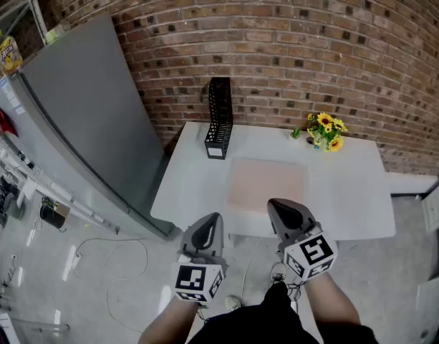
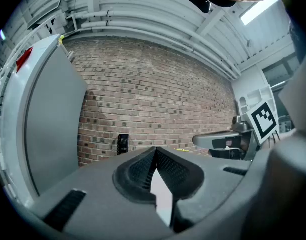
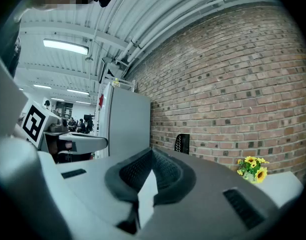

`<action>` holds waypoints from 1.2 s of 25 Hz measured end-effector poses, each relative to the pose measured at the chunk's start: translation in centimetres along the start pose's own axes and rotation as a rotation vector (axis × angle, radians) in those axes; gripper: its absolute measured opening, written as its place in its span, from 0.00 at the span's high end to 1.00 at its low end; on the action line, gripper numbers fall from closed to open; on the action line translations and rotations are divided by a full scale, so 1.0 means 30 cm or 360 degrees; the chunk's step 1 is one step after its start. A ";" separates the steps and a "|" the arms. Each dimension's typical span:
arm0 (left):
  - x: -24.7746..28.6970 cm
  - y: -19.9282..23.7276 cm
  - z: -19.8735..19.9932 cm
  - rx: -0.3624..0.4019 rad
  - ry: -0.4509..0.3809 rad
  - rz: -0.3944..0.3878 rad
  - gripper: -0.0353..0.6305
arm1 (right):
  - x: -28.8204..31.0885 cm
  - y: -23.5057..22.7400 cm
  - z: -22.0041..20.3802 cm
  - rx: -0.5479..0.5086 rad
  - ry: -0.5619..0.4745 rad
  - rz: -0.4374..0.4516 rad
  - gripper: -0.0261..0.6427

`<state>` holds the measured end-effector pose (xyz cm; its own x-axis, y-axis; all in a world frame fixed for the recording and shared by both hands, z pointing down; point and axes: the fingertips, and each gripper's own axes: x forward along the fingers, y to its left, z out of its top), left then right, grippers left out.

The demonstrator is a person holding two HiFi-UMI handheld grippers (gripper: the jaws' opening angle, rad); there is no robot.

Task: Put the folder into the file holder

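A white table is seen pushed against a brick wall, which runs along the table's far side. A tall grey cabinet is parked just off the table's left side, and a yellow packet is spotted on top of it, its print too small to be read. A thin cable is looped on the floor off the table's near-left corner. At the table's far-right corner a small bunch of yellow flowers is set.

The file holder, black mesh, tall and narrow, is stood upright at the table's far-left edge, with a small white label on its near end; no words can be made out.

The folder, pale pink, plain and thin, is laid flat at the table's middle, towards the near edge, well apart from the holder.

The left gripper and right gripper are held level at the table's near edge. Both sets of jaws are pressed fully together, and nothing is gripped. Only black-and-white square markers are carried on their cubes.
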<state>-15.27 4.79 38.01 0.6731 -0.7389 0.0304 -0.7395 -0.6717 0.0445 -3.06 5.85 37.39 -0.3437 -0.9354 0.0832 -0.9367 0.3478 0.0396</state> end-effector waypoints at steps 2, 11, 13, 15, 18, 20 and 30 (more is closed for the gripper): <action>-0.004 0.003 0.003 0.0000 0.0000 -0.0004 0.94 | 0.002 0.004 0.003 0.0001 0.0001 -0.0003 0.96; -0.018 0.020 -0.004 0.0013 -0.0009 0.0032 0.94 | -0.005 0.016 0.014 0.0049 -0.0041 0.0002 0.96; -0.020 0.025 -0.008 0.0016 -0.0003 0.0036 0.94 | -0.007 0.021 0.015 0.0042 -0.0041 0.0004 0.96; -0.017 0.027 -0.014 0.0008 0.0007 0.0037 0.94 | -0.007 0.022 0.015 0.0046 -0.0037 0.0015 0.95; -0.013 0.031 -0.031 -0.0007 0.0024 0.0054 0.93 | -0.004 0.023 0.001 0.0058 -0.0019 0.0049 0.95; -0.008 0.032 -0.040 -0.0008 0.0033 0.0059 0.93 | 0.006 0.023 -0.013 0.0071 -0.0008 0.0078 0.84; 0.084 0.068 -0.057 -0.0005 0.0066 0.0144 0.58 | 0.127 -0.023 -0.042 0.0069 0.0035 0.0259 0.59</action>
<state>-15.05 1.64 39.88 0.6037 -0.7936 0.0757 -0.7971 -0.6023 0.0430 -3.63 2.13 38.93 -0.4901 -0.8651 0.1068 -0.8710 0.4910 -0.0194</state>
